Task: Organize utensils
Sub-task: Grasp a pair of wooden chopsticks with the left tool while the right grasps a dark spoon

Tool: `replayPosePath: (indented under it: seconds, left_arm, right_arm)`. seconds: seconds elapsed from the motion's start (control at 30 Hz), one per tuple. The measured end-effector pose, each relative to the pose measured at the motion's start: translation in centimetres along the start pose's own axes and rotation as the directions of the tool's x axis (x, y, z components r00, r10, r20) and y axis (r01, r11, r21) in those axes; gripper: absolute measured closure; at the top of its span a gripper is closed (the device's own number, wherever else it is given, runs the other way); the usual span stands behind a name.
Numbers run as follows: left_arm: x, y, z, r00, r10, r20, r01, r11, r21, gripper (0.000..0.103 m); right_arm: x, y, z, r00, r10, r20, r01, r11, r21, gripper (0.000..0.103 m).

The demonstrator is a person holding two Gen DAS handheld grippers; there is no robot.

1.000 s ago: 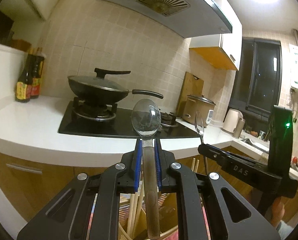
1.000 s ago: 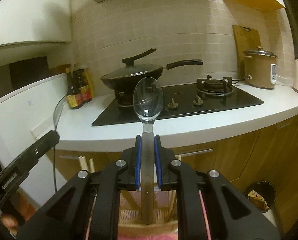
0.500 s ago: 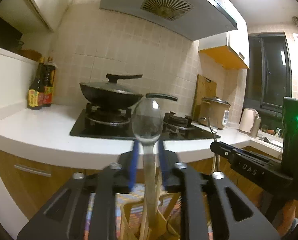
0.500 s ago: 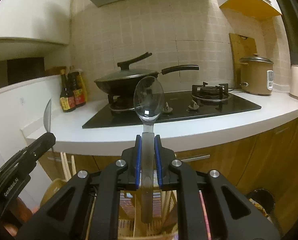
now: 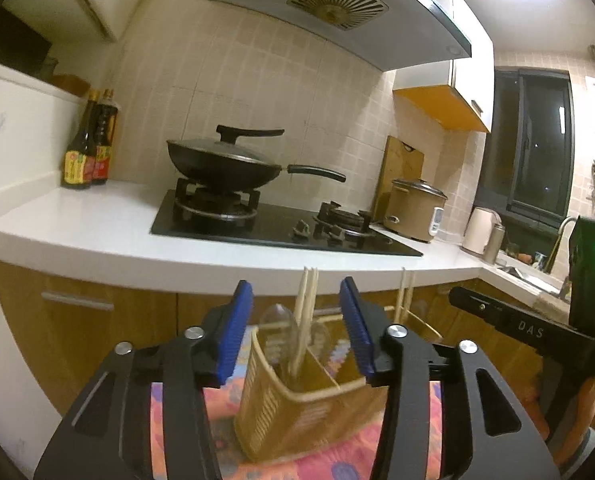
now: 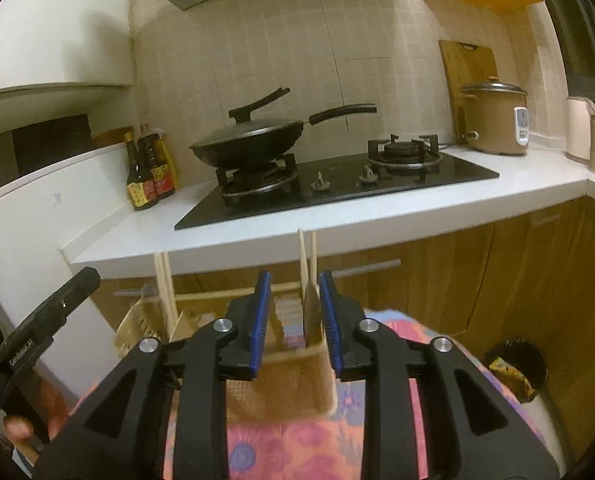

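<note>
Both spoons look delivered: in the left wrist view a clear-bowled spoon stands in the woven utensil basket, bowl up, just beside a pair of wooden chopsticks in the same compartment, and a second rounded bowl shows dimly just to its right, though it is too blurred to name with confidence. The left gripper hangs over that compartment with its jaws opening and nothing pressed between the blue pads; the spoon sits beyond and below them, free. The right gripper is also opening its jaws, still fairly narrow, above the basket's other end; a flat utensil handle stands close against its right-hand pad, and whether they touch cannot be told through the blur, but the pads do not seem to pinch it. The long axis of each standing utensil runs nearly upright, handle down in the basket, working end toward the ceiling, with the chopsticks tilted slightly. The basket rests on a flowered cloth in front of the kitchen bench. Judging by this, the placing step is finishing; what is left is to back both grippers away cleanly and fetch any utensils not in view here.
</note>
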State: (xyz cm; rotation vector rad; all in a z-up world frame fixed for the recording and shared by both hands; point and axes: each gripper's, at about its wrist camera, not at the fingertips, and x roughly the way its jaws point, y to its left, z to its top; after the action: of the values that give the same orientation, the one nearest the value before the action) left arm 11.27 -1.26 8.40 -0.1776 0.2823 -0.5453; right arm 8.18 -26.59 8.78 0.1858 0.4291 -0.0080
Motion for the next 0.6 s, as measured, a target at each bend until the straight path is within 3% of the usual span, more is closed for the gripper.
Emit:
replayPosePath:
  seconds: [0.2, 0.37, 0.6]
  left_arm:
    - [-3.3, 0.3, -1.2, 0.998, -0.030, -0.060, 0.028, 0.999, -0.034, 0.050]
    - [-5.3, 0.4, -2.8, 0.991, -0.045, -0.125, 0.039, 0.998, -0.054, 0.050]
    - [-7.0, 0.6, -6.2, 0.958, -0.050, -0.281, 0.033, 0.997, -0.064, 0.050]
  right_arm:
    - [-2.8, 0.3, -2.5, 0.998, 0.013, -0.062, -0.013, 1.000, -0.001, 0.076]
    - [-4.3, 0.9, -5.2, 0.992, 0.021, -0.125, -0.023, 1.000, -0.011, 0.075]
    - [-5.3, 1.6, -9.1, 0.969, 0.071, -0.235, -0.071, 0.997, 0.009, 0.075]
